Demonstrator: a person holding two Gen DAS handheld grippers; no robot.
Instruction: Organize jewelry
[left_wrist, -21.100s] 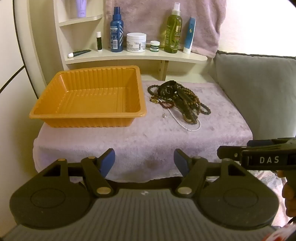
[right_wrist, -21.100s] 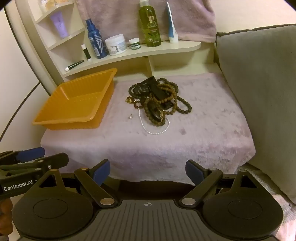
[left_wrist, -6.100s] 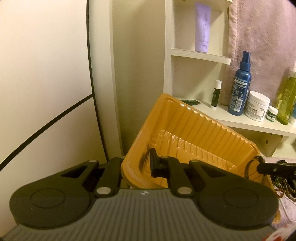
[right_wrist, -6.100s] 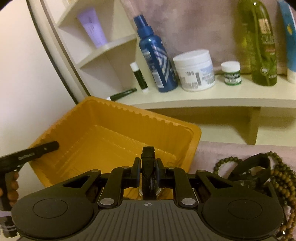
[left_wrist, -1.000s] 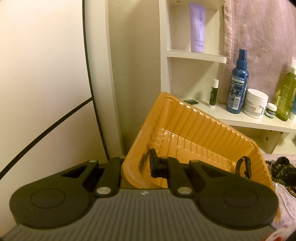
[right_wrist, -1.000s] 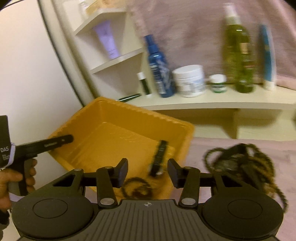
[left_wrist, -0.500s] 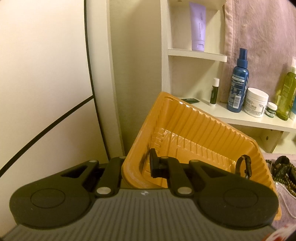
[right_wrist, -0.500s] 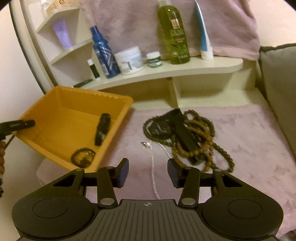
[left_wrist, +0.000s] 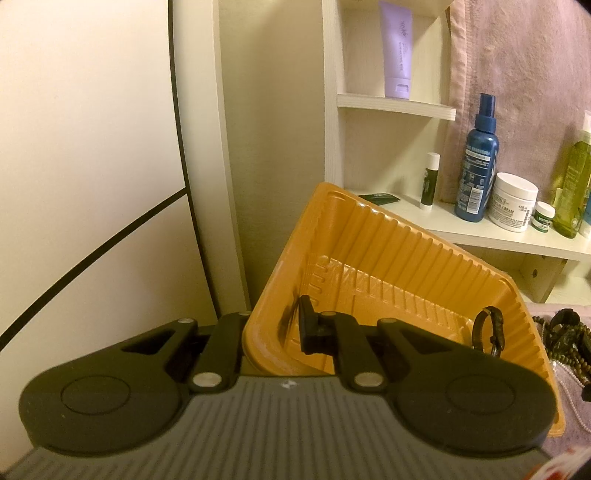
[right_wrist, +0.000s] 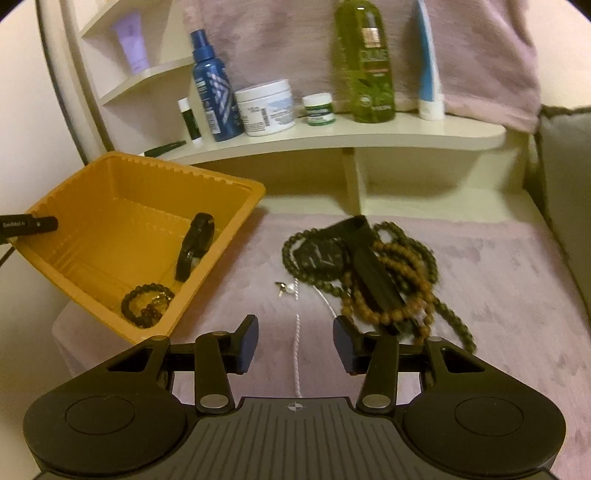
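Note:
My left gripper (left_wrist: 273, 328) is shut on the near rim of the orange tray (left_wrist: 388, 266) and holds it tilted. A black band (left_wrist: 489, 332) rests against the tray's low side. In the right wrist view the tray (right_wrist: 92, 258) holds the black band (right_wrist: 194, 245) and a dark bead bracelet (right_wrist: 146, 299). My right gripper (right_wrist: 295, 341) hovers low over the mauve cloth with its jaws closing, and no thing is pressed between them. A white pearl strand (right_wrist: 296, 325) runs under the gap. The jewelry pile (right_wrist: 373, 269) of bead necklaces and a black watch lies just ahead to the right.
A small clasp with a pearl (right_wrist: 284, 288) lies between tray and pile. The cream shelf (right_wrist: 332, 136) behind carries bottles, jars and tubes. A grey cushion (right_wrist: 569, 177) borders the cloth on the right. The left gripper's tip (right_wrist: 29, 225) shows at the tray's left rim.
The right gripper swung from over the tray to the right and came down toward the pearl strand and pile, its jaws a little narrower. The left gripper and the tilted tray stayed put.

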